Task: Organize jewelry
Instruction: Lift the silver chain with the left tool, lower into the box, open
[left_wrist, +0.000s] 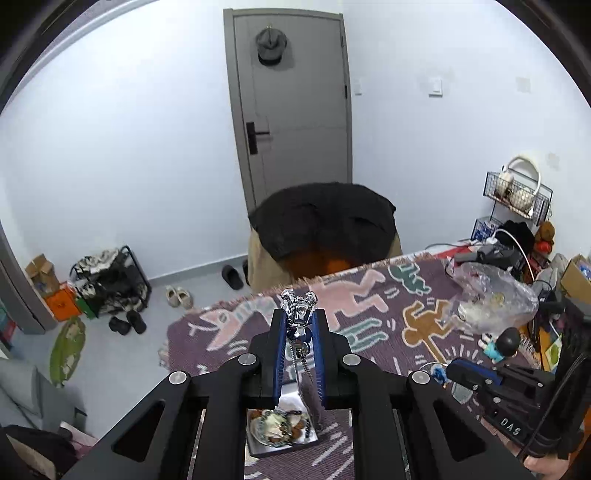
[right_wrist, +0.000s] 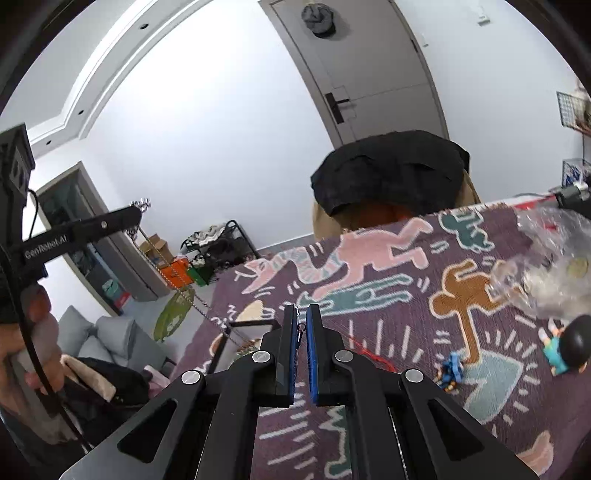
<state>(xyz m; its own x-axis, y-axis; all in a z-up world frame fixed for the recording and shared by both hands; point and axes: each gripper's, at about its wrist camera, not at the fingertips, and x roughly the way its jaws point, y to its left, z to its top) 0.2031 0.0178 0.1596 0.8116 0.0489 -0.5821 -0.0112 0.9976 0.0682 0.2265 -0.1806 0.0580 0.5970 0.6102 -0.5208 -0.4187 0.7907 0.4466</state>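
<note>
Between ribbed blue pads (left_wrist: 282, 332) — knobbly chrome pendant (left_wrist: 300, 310)

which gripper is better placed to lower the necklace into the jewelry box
Left, probably. The left gripper clamps the silver pendant, with the open box beneath it; the right gripper only pinches the chain's end.

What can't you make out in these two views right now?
- Left wrist view: the jewelry tray is mostly hidden behind the left hand-held gripper, which grips the silver pendant. The tray's pieces are too tangled to separate.
- Right wrist view: the metal bit between the right hand-held gripper pads is too small to identify.
- Right wrist view: the chain disappears at its lower end behind that gripper.
- Right wrist view: the plastic bag contents are blurred.
</note>
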